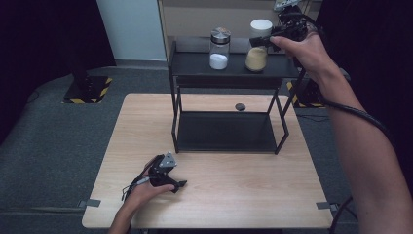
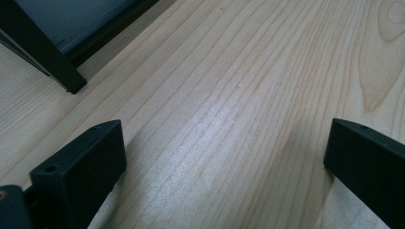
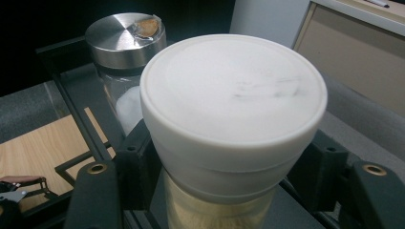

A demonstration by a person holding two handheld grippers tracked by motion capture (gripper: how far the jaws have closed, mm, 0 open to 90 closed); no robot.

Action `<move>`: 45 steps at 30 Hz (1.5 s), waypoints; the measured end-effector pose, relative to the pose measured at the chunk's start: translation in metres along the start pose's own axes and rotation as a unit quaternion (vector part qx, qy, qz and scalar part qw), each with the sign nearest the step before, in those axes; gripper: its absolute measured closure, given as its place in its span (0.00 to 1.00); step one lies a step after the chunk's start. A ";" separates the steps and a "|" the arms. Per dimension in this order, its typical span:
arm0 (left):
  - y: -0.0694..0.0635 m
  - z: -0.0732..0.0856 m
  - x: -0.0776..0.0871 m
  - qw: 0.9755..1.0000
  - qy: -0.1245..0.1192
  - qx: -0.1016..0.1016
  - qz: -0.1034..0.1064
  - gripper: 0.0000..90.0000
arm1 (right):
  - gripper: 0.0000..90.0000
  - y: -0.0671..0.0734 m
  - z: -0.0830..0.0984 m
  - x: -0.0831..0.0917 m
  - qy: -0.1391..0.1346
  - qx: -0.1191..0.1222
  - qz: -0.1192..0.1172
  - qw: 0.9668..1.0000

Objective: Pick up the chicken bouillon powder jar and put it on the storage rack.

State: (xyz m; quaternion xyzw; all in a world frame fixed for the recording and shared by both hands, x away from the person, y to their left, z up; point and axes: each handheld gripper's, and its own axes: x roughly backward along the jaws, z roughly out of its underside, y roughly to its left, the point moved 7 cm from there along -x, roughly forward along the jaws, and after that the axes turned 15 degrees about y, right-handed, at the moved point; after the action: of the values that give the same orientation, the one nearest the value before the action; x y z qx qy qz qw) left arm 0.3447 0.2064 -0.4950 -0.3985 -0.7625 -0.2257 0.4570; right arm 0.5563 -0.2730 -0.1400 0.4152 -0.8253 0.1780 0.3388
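High view: wooden table (image 1: 234, 195) with a black two-tier rack (image 1: 229, 73) toward its far side; on the rack's top shelf, two jars upright and apart, a steel-lidded jar (image 1: 219, 48) with white powder at the left, a white-lidded jar (image 1: 258, 46) with tan powder at the right. Right gripper (image 1: 265, 42) reaching in from the right at the height of that jar's neck, just under the white lid, held by a hand (image 1: 304, 48) with the forearm stretching down the right edge. Small dark round thing (image 1: 240, 107) lying on the table behind the rack's lower shelf. Left gripper (image 1: 181, 184) low over the near left part of the table, in a hand (image 1: 146, 192) coming in from the bottom edge, grey three-cornered plate on top. Right gripper view: white-lidded jar (image 3: 234, 119) close up between the two black jaws, pads pressed against the glass on either side just below the lid, clamped on it; tan powder visible through the glass underneath; steel-lidded jar (image 3: 125, 52) behind and to the left, white powder inside, something small and brownish on its lid. Left gripper view: jaws wide apart with nothing but bare table (image 2: 229, 105) between them, a black rack leg (image 2: 43, 52) standing at upper left
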 end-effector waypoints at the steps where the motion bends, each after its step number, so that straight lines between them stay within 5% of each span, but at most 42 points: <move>1: 0.000 0.000 0.000 1.000 0.000 0.000 0.000 0.00 | 0.40 0.000 0.000 0.000 0.000 0.000 0.000 1.000; 28: 0.000 0.000 0.000 1.000 0.000 0.001 0.000 0.00 | 0.38 0.002 0.005 0.004 0.005 0.000 0.008 1.000; 36: -0.001 0.000 0.000 1.000 0.000 0.003 -0.002 0.00 | 0.21 0.010 0.008 0.010 0.014 0.019 0.028 0.999; 45: -0.001 0.000 0.000 1.000 0.000 0.003 -0.002 0.00 | 0.09 0.011 0.015 0.023 0.025 0.005 0.040 0.999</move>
State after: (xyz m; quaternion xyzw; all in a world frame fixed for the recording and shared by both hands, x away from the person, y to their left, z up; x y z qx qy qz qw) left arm 0.3442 0.2056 -0.4950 -0.3959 -0.7638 -0.2242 0.4578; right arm 0.5314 -0.2881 -0.1340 0.3794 -0.8315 0.2058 0.3498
